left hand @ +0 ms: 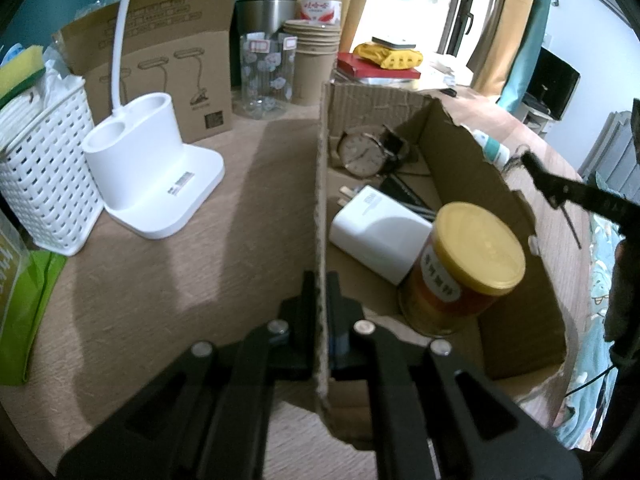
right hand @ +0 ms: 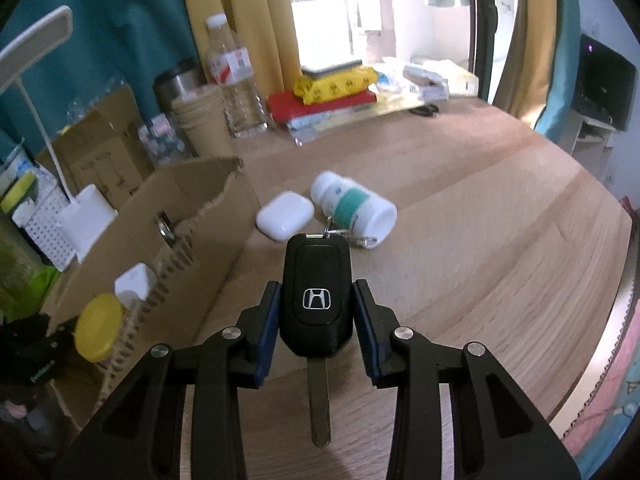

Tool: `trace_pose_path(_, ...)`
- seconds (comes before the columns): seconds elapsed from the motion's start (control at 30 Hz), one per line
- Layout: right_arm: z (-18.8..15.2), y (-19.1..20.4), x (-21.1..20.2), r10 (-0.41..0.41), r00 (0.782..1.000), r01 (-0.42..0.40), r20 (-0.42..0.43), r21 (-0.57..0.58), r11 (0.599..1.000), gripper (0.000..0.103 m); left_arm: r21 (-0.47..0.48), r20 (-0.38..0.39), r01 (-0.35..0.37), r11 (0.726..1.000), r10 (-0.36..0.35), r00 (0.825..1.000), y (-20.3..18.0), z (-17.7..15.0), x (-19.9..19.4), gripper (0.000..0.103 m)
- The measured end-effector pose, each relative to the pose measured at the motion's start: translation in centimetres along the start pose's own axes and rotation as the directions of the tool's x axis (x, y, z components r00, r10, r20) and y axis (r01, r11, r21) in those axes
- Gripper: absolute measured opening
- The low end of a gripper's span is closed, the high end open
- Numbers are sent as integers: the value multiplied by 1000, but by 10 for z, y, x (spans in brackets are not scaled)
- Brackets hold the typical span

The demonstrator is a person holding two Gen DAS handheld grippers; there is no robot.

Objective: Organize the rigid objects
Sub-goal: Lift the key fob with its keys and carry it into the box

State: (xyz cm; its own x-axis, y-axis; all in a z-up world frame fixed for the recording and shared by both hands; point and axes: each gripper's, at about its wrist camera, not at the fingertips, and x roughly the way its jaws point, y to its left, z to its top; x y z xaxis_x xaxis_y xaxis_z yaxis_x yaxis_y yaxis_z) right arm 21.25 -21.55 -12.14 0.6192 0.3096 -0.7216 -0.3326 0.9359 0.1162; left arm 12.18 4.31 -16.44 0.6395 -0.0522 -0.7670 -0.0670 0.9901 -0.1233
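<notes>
My left gripper [left hand: 320,280] is shut on the left wall of an open cardboard box [left hand: 322,200]. Inside lie a yellow-lidded can [left hand: 460,268], a white charger [left hand: 380,236], a watch [left hand: 362,154] and dark items. My right gripper [right hand: 316,300] is shut on a black car key fob [right hand: 316,296], blade pointing back toward the camera, held above the wooden table to the right of the box [right hand: 132,240]. It shows as a dark shape past the box's right wall in the left wrist view [left hand: 560,188]. A white earbud case [right hand: 285,214] and a fallen white pill bottle [right hand: 354,204] lie on the table beyond the fob.
Left of the box stand a white desk lamp base [left hand: 152,176], a white woven basket [left hand: 44,176] and a lamp carton [left hand: 160,68]. Behind are a glass jar [left hand: 266,76], paper cups [left hand: 314,64], a steel mug, a water bottle [right hand: 236,80] and stacked books [right hand: 324,96].
</notes>
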Motion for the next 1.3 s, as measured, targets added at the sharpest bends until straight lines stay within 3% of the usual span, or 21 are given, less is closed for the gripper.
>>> trace_pose_path(0.4, 18, 18, -20, 30, 998, -27, 53, -40, 999, 37, 0, 0, 0, 1000, 0, 1000, 0, 0, 0, 4)
trace_pose_path(0.87, 46, 68, -41, 113, 987, -95, 116, -147, 985, 37, -3, 4, 7, 1000, -7, 1000, -3, 3, -1, 4)
trace_pose_path(1.3, 47, 105, -21, 176, 982, -160, 73, -187, 969, 37, -5, 5, 10, 1000, -10, 1000, -3, 3, 0, 4)
